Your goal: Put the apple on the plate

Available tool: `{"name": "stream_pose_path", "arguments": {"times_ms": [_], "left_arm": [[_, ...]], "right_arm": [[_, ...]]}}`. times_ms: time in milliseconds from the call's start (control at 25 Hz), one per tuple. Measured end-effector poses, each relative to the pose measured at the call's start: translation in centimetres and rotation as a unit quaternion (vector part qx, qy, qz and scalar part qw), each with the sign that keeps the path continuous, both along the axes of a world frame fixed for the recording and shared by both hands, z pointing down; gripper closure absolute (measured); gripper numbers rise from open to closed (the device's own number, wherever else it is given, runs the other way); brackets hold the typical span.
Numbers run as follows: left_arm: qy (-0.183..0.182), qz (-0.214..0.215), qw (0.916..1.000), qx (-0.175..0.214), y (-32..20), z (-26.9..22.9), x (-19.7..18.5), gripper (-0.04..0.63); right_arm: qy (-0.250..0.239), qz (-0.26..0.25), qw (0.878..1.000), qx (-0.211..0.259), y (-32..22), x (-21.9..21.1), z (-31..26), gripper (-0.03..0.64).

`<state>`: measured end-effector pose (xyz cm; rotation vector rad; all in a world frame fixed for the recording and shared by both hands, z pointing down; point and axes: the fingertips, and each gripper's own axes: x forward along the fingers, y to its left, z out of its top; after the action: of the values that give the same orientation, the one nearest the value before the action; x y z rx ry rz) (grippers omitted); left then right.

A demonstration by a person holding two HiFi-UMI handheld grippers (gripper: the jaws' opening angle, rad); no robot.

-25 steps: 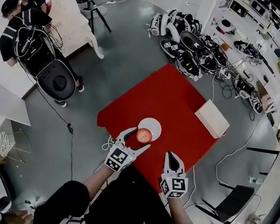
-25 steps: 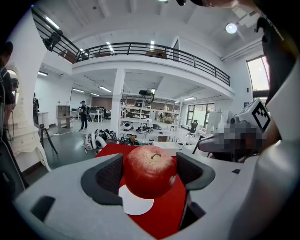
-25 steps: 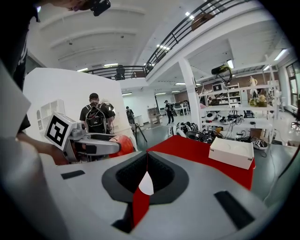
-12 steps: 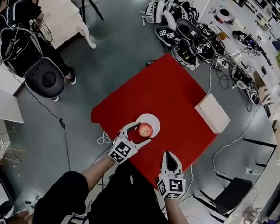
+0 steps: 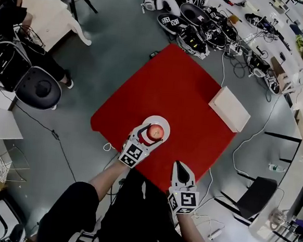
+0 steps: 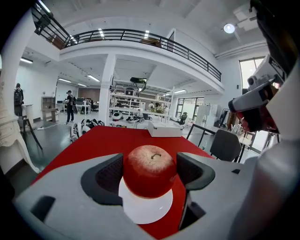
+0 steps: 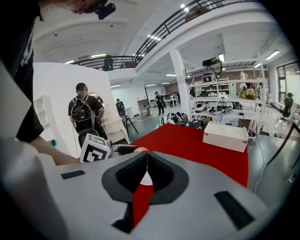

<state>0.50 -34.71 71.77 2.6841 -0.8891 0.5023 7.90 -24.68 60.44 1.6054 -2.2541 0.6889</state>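
Note:
A red apple (image 5: 155, 131) (image 6: 150, 169) is held between the jaws of my left gripper (image 5: 149, 135) (image 6: 149, 172), which is shut on it. It hangs just over the white plate (image 5: 163, 123) (image 6: 145, 212) on the red table (image 5: 185, 94); the apple's stem points up. My right gripper (image 5: 182, 173) (image 7: 146, 180) is shut with nothing in it, near the table's front corner, right of the left gripper. In the right gripper view a sliver of the plate and the left gripper's marker cube (image 7: 94, 148) show ahead.
A white box (image 5: 229, 109) (image 7: 225, 136) lies at the table's right edge. Helmets and cables (image 5: 201, 22) litter the floor beyond the table. A person with a backpack (image 7: 84, 117) stands at the left. A dark chair (image 5: 250, 196) stands at the right.
My left gripper has carried the apple forward from the table's near edge until it is over the plate. The right gripper has stayed shut in about the same place.

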Motion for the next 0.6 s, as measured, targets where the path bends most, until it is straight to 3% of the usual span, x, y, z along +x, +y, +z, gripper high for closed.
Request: {"name": "stream_pose_path", "arguments": {"times_ms": [600], "left_arm": [[-0.016, -0.006, 0.9995, -0.026, -1.2, 6.1, 1.4, 0.236]], "right_arm": [[0.019, 0.016, 0.999, -0.023, 1.0, 2.1, 2.2, 0.606]]}}
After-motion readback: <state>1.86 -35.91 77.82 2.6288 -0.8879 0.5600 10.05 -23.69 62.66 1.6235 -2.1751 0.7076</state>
